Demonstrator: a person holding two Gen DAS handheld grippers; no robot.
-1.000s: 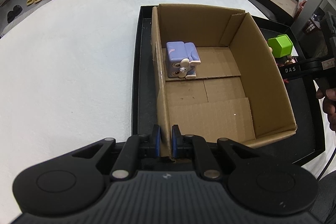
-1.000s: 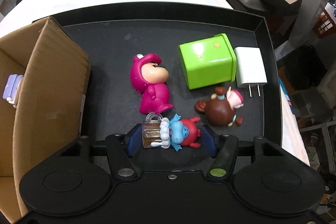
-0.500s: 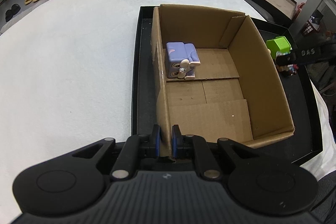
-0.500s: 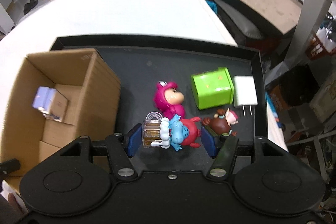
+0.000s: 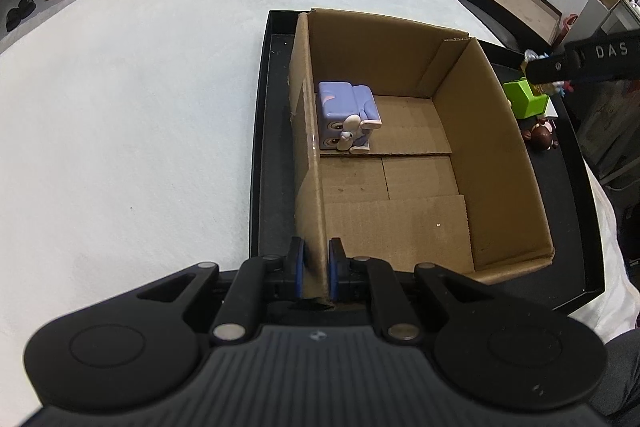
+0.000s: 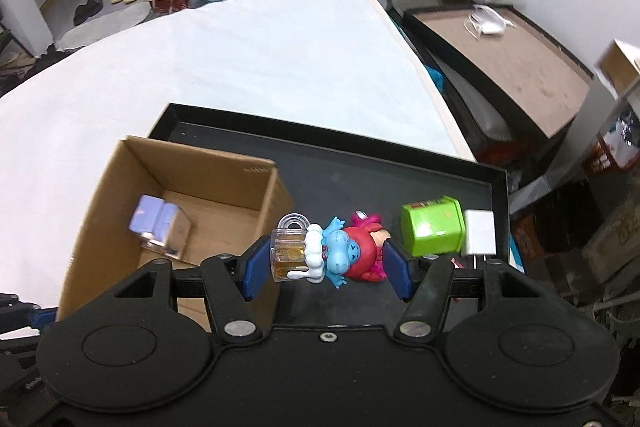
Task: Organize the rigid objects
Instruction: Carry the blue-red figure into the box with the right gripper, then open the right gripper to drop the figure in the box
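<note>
- Left gripper (image 5: 316,273): matte black plastic body, ribbed grey top plate with a small logo, two round black discs at its sides.
- Jaws: black arms with blue pads; silver round screw heads at the pivots.
- Right gripper (image 6: 326,265): same black build, blue pads, silver screws, one small centre screw.
- White "DAS" lettering on its black side, seen from the left wrist view.

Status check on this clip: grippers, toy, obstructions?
Left gripper clamped on cardboard box wall. Right gripper holding blue figurine above black tray. Nothing blocking the box.
</note>
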